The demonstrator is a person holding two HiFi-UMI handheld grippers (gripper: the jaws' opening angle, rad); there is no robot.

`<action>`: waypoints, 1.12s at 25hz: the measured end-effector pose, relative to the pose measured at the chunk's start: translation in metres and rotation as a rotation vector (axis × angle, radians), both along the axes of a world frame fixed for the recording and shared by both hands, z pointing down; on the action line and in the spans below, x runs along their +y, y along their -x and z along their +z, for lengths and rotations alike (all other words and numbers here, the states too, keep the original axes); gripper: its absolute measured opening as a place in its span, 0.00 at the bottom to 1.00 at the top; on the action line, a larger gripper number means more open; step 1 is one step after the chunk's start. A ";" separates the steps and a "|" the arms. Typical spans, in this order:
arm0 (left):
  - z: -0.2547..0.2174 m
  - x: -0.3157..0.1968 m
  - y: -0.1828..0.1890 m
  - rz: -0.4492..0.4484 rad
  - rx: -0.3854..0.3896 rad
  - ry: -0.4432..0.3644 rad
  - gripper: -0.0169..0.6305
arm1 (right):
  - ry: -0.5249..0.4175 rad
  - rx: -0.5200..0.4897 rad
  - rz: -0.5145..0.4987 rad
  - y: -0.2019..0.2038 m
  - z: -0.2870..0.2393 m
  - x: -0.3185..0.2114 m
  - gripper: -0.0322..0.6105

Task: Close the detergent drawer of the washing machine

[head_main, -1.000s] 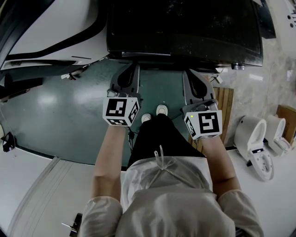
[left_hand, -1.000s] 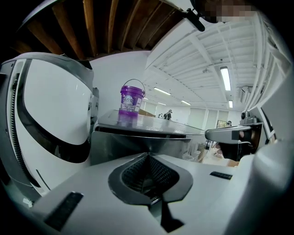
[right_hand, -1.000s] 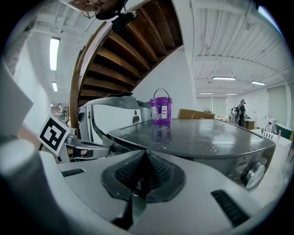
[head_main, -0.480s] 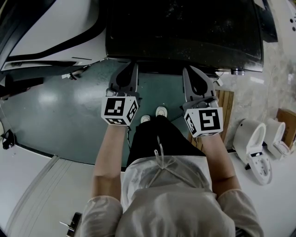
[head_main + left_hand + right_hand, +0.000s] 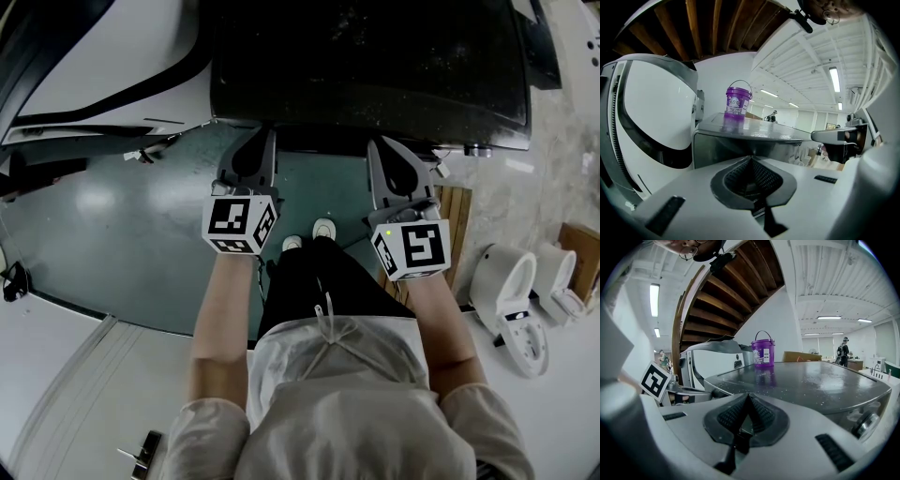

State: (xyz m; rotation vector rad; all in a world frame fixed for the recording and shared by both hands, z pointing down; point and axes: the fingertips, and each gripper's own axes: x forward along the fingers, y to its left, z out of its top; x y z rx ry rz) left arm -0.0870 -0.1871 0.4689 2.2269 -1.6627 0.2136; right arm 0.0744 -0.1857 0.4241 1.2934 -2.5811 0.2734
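- Grey plastic left gripper point(image 5: 261, 141) point(image 5: 751, 159) with a black-and-white marker cube: its ribbed black pads meet at the tips. It holds nothing and is raised just short of the machine's near front edge.
- Grey plastic right gripper point(image 5: 382, 147) point(image 5: 749, 397), same build: the pads are pressed together and the gripper is empty. It sits level with its partner, to the right of it and well apart from it.
- Dark, glossy-topped boxy washing machine point(image 5: 366, 56) point(image 5: 754, 133) point(image 5: 811, 380): it stands directly beyond both sets of tips.
- Detergent drawer: it is not visible in any view and presumably lies on the front face, under the overhang of the top.
- Small round metal knob point(image 5: 476, 150) point(image 5: 862, 425): it sits at the right front corner of the machine, near the right gripper.
- Purple translucent plastic bucket with a wire handle point(image 5: 738, 101) point(image 5: 762, 351): it stands upright on the far part of the top.
- White curved-shell appliance point(image 5: 103, 56) point(image 5: 651, 112): it stands to the left of the machine.
- Green painted floor point(image 5: 141, 216): it lies below, with wooden slats point(image 5: 459, 211) to the right.
- Hazards, as judged:
  - The drawer face is out of sight, so a push may land off-centre and skew the drawer until it jams.
  - Narrow closed tips could skid off a smooth front.
  - The right gripper could clip the knob.
  - A hard shove could jolt the bucket.
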 end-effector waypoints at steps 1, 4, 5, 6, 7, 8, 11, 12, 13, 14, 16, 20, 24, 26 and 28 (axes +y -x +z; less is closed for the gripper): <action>0.000 0.000 0.000 -0.002 -0.005 0.000 0.05 | 0.000 0.003 -0.006 0.001 0.000 0.001 0.06; 0.001 0.000 0.000 -0.007 -0.010 0.010 0.05 | 0.004 0.011 -0.011 0.002 0.000 0.004 0.06; 0.001 0.000 0.000 -0.008 -0.001 0.020 0.05 | 0.000 0.016 -0.017 0.003 -0.001 0.006 0.06; 0.000 0.001 0.000 -0.006 0.010 0.031 0.05 | -0.004 0.019 -0.023 0.004 -0.002 0.007 0.06; -0.002 0.003 -0.001 0.000 0.019 0.039 0.05 | -0.009 0.021 -0.029 0.006 -0.004 0.010 0.06; -0.005 0.006 -0.002 0.013 0.020 0.041 0.05 | -0.012 0.021 -0.032 0.006 -0.007 0.013 0.06; -0.022 0.022 -0.009 0.066 -0.005 0.021 0.05 | -0.014 0.017 -0.039 0.006 -0.018 0.025 0.06; -0.029 0.028 -0.011 0.079 -0.012 0.013 0.05 | -0.017 0.014 -0.044 0.006 -0.022 0.030 0.06; -0.037 0.034 -0.012 0.089 -0.015 0.003 0.05 | -0.020 0.012 -0.051 0.006 -0.027 0.035 0.06; -0.046 0.039 -0.013 0.097 -0.016 -0.008 0.05 | -0.024 0.012 -0.060 0.007 -0.032 0.040 0.06; -0.066 0.052 -0.017 0.112 -0.023 -0.032 0.05 | -0.038 0.025 -0.087 0.009 -0.046 0.054 0.06; -0.115 0.074 -0.026 0.157 -0.052 -0.098 0.05 | -0.090 0.037 -0.099 0.012 -0.080 0.077 0.06; -0.172 0.090 -0.028 0.195 -0.057 -0.188 0.05 | -0.152 0.014 -0.067 0.009 -0.118 0.091 0.06; -0.201 0.100 -0.031 0.221 -0.066 -0.224 0.05 | -0.183 0.005 -0.055 0.007 -0.139 0.099 0.06; -0.226 0.112 -0.033 0.248 -0.080 -0.257 0.05 | -0.211 -0.001 -0.048 0.005 -0.160 0.108 0.06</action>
